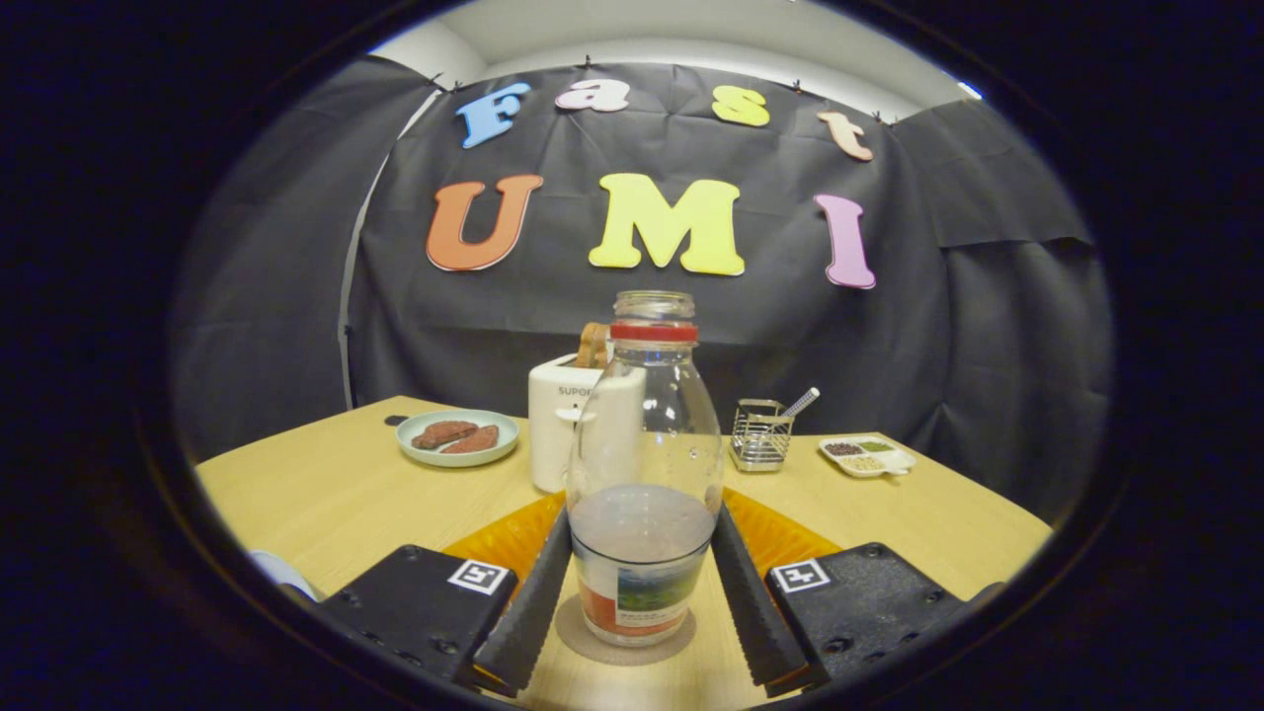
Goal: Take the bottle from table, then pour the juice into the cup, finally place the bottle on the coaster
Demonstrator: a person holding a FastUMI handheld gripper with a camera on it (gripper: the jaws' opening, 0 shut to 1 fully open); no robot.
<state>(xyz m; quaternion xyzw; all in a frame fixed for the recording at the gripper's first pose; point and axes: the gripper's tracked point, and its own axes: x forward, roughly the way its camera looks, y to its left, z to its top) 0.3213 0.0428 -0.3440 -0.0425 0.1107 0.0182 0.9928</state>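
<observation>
A clear glass bottle (644,434) with a red neck band and no cap stands upright on a round grey coaster (578,632), between my fingers. It holds a little cloudy liquid in its lower part, above a coloured label. My gripper (642,521) has both fingertips (553,563) against the bottle's sides, shut on it. The coaster lies on the wooden table (326,494) just in front of an orange mat (504,538). A pale rounded object (281,573), partly hidden, sits beside the left finger block; I cannot tell whether it is the cup.
Behind the bottle stands a white toaster (558,425) with bread in it. A green plate (457,436) with brown pieces lies to its left. A wire basket (762,434) and a small white compartment tray (867,456) sit beyond the right finger.
</observation>
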